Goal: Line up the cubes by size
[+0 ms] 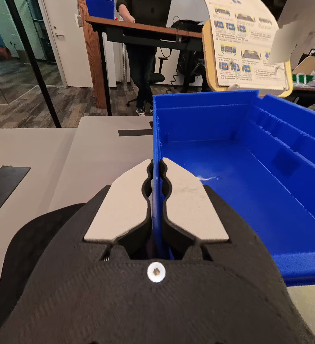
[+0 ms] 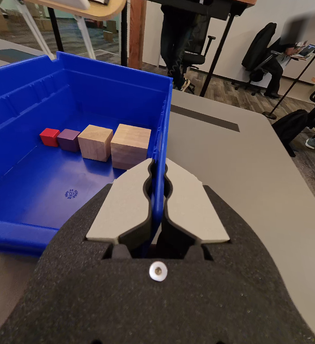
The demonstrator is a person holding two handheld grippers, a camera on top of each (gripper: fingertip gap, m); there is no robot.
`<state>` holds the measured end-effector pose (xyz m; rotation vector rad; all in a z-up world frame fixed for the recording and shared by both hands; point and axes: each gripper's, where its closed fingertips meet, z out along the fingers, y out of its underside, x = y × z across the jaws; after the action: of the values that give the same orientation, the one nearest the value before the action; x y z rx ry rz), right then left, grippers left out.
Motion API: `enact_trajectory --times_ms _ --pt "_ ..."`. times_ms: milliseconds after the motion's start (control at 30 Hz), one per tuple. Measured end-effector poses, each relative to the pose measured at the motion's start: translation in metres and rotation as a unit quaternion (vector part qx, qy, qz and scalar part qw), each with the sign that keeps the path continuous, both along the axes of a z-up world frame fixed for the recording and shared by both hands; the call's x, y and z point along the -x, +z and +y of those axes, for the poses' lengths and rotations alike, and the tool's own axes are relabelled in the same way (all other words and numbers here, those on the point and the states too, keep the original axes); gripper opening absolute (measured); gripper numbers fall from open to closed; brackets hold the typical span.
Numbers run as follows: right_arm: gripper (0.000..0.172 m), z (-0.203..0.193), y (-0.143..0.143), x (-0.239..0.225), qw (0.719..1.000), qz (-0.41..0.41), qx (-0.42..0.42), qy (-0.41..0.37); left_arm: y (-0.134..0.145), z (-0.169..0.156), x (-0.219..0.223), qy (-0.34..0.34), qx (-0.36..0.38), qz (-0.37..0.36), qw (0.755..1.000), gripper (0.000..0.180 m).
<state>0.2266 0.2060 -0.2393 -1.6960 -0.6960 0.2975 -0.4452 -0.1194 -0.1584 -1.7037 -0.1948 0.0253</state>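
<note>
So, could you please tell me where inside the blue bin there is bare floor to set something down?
The bin floor is bare in front of the cube row and left of the red cube. It is crowded by the right wall, where the largest wooden cube sits beside the right gripper.

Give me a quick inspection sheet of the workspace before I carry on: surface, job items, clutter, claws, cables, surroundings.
Surface: grey table with dark strips.
Job's things: blue bin holds four cubes in one row, rising in size: red cube, purple cube, light wooden cube, largest wooden cube beside the bin's side wall.
Clutter: nothing seen on the table; the bin's left end is bare.
Claws: left claw clamps the bin's left side wall; right claw clamps its right side wall.
Cables: dark cables hang from a background desk.
Surroundings: instruction sheet on a board, office chair, people nearby.
</note>
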Motion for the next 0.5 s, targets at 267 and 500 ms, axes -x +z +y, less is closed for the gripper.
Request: enact_trajectory --times_ms 267,500 --pt "0.005 -0.029 0.0 0.029 1.0 0.002 -0.002 0.018 0.005 -0.017 -0.012 -0.01 -0.006 0.007 1.0 0.005" --pt "0.005 -0.043 0.0 0.08 0.998 0.001 -0.003 0.06 0.007 -0.034 -0.016 -0.006 -0.009 0.007 1.0 0.005"
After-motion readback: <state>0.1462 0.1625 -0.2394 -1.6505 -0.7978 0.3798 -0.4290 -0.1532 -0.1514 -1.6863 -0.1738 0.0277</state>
